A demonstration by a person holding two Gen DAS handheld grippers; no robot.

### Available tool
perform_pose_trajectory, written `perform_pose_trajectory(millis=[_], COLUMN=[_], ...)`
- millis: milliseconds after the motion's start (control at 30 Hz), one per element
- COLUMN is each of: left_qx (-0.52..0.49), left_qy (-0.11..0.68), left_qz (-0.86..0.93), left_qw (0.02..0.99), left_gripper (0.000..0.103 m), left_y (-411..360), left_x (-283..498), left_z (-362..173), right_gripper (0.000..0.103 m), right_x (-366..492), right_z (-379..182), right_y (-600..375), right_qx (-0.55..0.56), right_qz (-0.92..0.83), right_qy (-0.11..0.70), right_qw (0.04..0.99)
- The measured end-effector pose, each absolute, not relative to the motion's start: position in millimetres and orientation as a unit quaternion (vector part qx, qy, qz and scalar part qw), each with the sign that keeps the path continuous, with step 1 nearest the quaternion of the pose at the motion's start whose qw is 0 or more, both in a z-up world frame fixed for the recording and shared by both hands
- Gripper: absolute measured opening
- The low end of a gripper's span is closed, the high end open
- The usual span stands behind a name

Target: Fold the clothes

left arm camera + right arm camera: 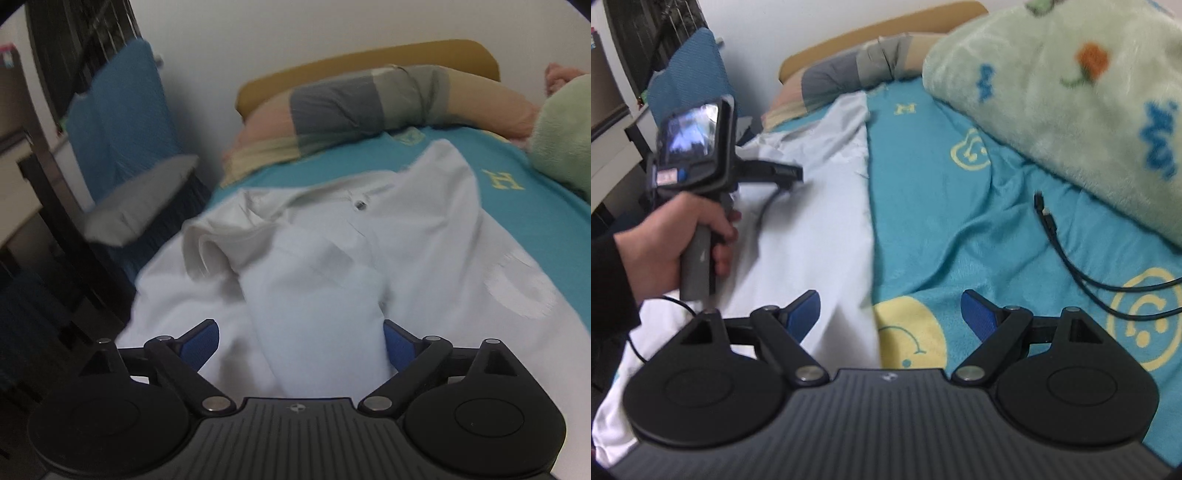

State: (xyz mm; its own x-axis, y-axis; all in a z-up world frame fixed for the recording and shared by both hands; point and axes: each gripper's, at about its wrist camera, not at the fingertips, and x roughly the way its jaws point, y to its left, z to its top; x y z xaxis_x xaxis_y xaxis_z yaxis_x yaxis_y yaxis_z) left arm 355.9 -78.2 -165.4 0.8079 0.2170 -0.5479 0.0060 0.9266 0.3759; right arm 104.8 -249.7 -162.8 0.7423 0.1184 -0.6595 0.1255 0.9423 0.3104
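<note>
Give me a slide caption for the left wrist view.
Open left gripper over a rumpled white shirt on a teal bedsheet.

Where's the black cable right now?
In the right wrist view, the black cable lies on the teal bedsheet at the right, just below the green blanket, away from the white shirt.

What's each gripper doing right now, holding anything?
Left gripper: open, a fold of the white cotton shirt between its blue pads, not pinched.
Right gripper: open, holding nothing, over the shirt's edge and the turquoise smiley-print bedsheet.
</note>
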Motion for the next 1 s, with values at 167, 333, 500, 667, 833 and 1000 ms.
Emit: perform_pose_trajectory(millis=[167,333,500,667,833,1000], left_qx=[0.17,0.133,0.053,0.021,0.016,0.023], left_qy=[0.277,0.314,0.348,0.337,0.326,0.299], left_qz=[0.118,0.184,0.151,0.097,0.029,-0.006], left_qw=[0.938,0.922,0.924,0.936,0.945,0.954], left_gripper=[0.094,0.089,0.089,0.094,0.098,0.101], left_y=[-42,20,62,54,29,21], left_x=[345,323,267,191,116,54], left_z=[-153,-143,-110,-56,-19,-11], right_gripper=[0.086,0.085,0.085,0.085,0.085,0.085], right_x=[111,106,97,87,69,48], right_z=[-167,-159,-145,-128,-107,-89], right_y=[-250,-251,-246,-239,-229,-215], right_qx=[0.17,0.175,0.166,0.16,0.144,0.122], right_qz=[-0.004,-0.004,0.007,0.026,0.042,0.053], right_qy=[0.357,0.341,0.315,0.293,0.265,0.248], right_qw=[0.919,0.924,0.934,0.942,0.952,0.96])
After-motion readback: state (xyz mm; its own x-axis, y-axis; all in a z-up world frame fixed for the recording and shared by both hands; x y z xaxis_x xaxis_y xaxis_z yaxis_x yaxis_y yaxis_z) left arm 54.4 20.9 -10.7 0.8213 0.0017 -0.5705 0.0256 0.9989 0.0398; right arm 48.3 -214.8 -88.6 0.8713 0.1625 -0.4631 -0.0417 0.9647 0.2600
